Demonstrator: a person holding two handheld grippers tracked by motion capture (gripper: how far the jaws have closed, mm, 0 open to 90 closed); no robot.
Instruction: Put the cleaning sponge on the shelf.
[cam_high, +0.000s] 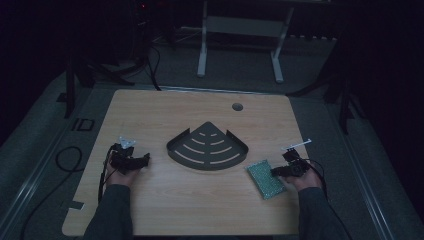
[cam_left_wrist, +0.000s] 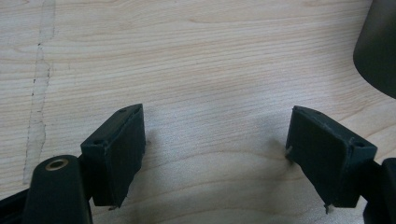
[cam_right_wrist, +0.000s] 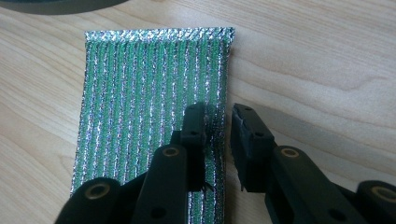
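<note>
A green and silver scouring pad (cam_high: 266, 179) (cam_right_wrist: 140, 102) lies flat on the wooden table near its right front. My right gripper (cam_high: 276, 171) (cam_right_wrist: 217, 116) straddles the pad's long right edge, one jaw on top of the pad and the other just off it, and the two are drawn close and pinch that edge. A black fan-shaped corner shelf (cam_high: 207, 147) with curved slots sits at the table's middle. My left gripper (cam_high: 144, 160) (cam_left_wrist: 215, 135) rests at the left, open wide over bare wood, with the shelf's rim (cam_left_wrist: 378, 46) off to its right.
The table (cam_high: 165, 210) has a round cable hole (cam_high: 237, 106) at the back. A metal frame stand (cam_high: 240, 30) is on the floor behind it, and cables (cam_high: 67, 160) lie to the left in a dark room.
</note>
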